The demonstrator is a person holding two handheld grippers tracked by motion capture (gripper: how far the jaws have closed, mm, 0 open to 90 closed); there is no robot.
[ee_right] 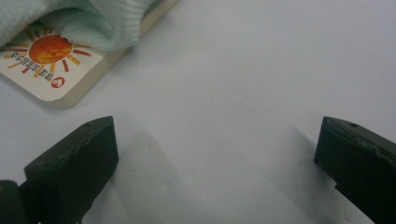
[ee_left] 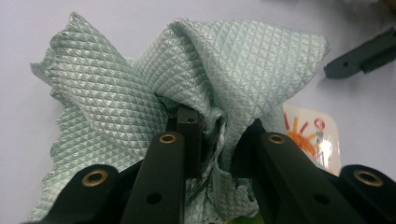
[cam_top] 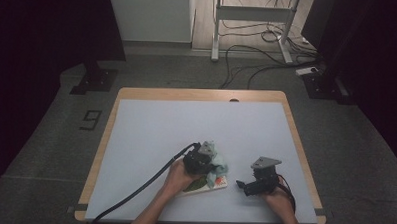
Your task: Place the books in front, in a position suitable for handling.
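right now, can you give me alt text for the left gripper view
Two black fingers of the left gripper are pinched shut on a bunched fold of a pale green, diamond-textured cloth lying on a light table. To the right, a white board with an orange sun print peeks out from under the cloth.

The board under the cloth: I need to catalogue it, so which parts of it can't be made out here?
- Board, right gripper view: the cloth covers most of its picture.
- Left gripper view: cloth and the left gripper hide all but one corner.
- High view: print too small to read.
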